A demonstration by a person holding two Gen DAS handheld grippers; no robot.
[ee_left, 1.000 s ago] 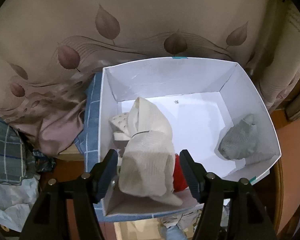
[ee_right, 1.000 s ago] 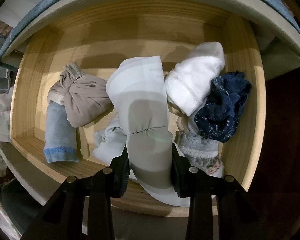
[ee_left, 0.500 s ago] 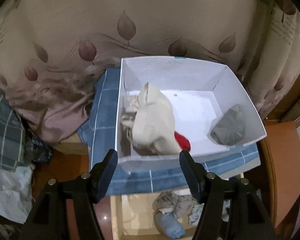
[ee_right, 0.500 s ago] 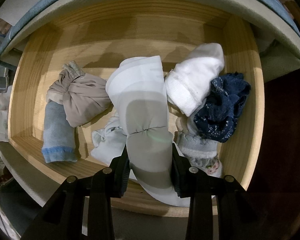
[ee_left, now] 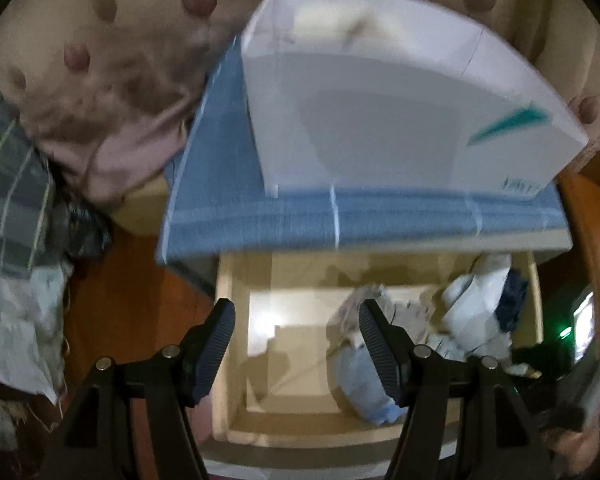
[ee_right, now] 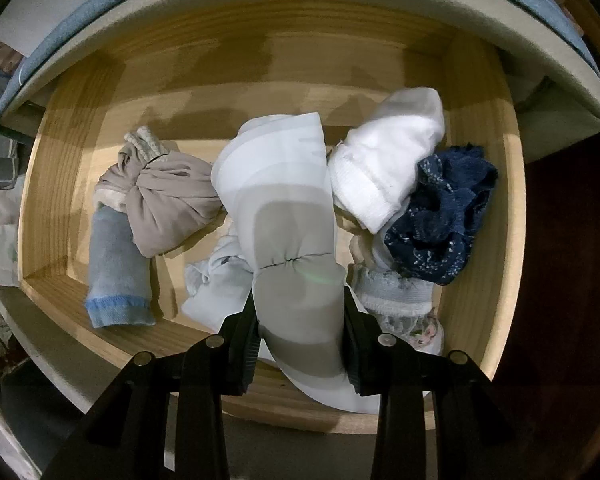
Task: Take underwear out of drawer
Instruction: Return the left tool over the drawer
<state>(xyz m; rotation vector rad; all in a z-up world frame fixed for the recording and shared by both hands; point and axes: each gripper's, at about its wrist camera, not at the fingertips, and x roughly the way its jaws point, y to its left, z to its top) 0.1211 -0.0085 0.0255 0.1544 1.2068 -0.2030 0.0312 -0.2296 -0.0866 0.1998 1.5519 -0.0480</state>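
The open wooden drawer (ee_right: 480, 240) holds several rolled garments. My right gripper (ee_right: 300, 332) is shut on a white and grey rolled underwear (ee_right: 288, 216) in the drawer's middle. Beside it lie a beige bundle (ee_right: 168, 204), a pale blue roll (ee_right: 116, 272), a white roll (ee_right: 388, 160) and a dark blue lace piece (ee_right: 440, 220). My left gripper (ee_left: 296, 344) is open and empty above the drawer (ee_left: 236, 280), in front of the white box (ee_left: 380, 120). The left wrist view is blurred.
The white box stands on a blue checked cloth (ee_left: 220, 168) over the drawer's cabinet top. A leaf-patterned beige fabric (ee_left: 112, 80) hangs behind. Plaid and white cloths (ee_left: 12, 240) pile at the left over a reddish wooden floor (ee_left: 140, 288).
My left gripper let go of the cream underwear in the white box, pulled back and came down over the drawer. My right gripper stays shut on the white and grey roll.
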